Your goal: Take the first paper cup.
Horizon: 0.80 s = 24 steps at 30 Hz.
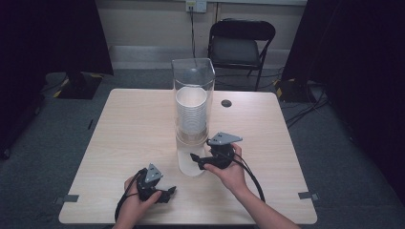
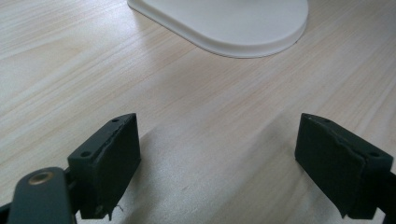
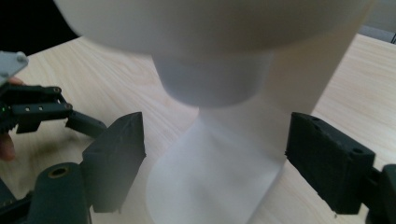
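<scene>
Tongs (image 3: 215, 154) agape — white cup dispenser (image 1: 193, 114)

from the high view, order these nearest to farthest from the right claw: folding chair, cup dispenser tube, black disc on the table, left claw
1. cup dispenser tube: right beside the right claw, at its base.
2. left claw: lower left, near the table's front edge.
3. black disc: farther back on the table, right of the tube.
4. folding chair: beyond the table, by the wall.
</scene>
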### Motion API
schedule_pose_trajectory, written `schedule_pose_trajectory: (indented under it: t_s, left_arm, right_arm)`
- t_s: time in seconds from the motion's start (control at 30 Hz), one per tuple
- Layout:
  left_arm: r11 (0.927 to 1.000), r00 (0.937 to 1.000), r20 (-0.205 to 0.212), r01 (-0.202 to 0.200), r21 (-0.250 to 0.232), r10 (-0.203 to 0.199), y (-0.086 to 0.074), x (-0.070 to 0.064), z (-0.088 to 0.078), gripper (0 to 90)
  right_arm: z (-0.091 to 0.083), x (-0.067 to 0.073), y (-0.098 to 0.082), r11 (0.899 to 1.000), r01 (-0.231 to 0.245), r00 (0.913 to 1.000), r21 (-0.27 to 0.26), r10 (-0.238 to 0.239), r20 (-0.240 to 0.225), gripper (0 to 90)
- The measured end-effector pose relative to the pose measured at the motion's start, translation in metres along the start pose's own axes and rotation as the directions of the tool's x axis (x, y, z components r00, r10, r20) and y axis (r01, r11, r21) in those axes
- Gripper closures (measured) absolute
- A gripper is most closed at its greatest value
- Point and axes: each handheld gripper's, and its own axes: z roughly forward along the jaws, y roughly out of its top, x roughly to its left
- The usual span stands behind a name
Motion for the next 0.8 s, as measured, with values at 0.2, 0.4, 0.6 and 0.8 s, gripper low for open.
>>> schedule_pose_trajectory:
  t_s: [0.2, 0.4, 0.6, 0.8]
  left_arm:
    - [1.0, 1.0, -0.001, -0.004, 0.009, 0.004, 0.001, 0.0, 0.0, 13.6]
    - [0.9999, 1.0, -0.001, -0.005, 0.009, 0.005, 0.001, 0.0, 0.0, 13.6]
    - [0.9997, 0.9998, -0.001, -0.017, 0.019, 0.017, 0.001, 0.001, -0.001, 13.6]
    - [1.0, 1.0, -0.005, -0.004, -0.002, 0.004, 0.0, 0.0, 0.001, 13.5]
  right_arm:
    - [0.01, 0.003, 0.011, 0.999, 0.014, 0.9999, -0.032, -0.014, 0.002, 26.3]
    - [0.015, 0.002, 0.01, 0.996, 0.044, 0.9989, -0.072, -0.043, 0.018, 37.4]
    - [0.016, 0.004, -0.001, 0.989, 0.066, 0.9974, -0.135, -0.061, 0.039, 38.2]
    - [0.017, 0.003, -0.002, 0.99, 0.076, 0.9964, -0.123, -0.071, 0.047, 38.8]
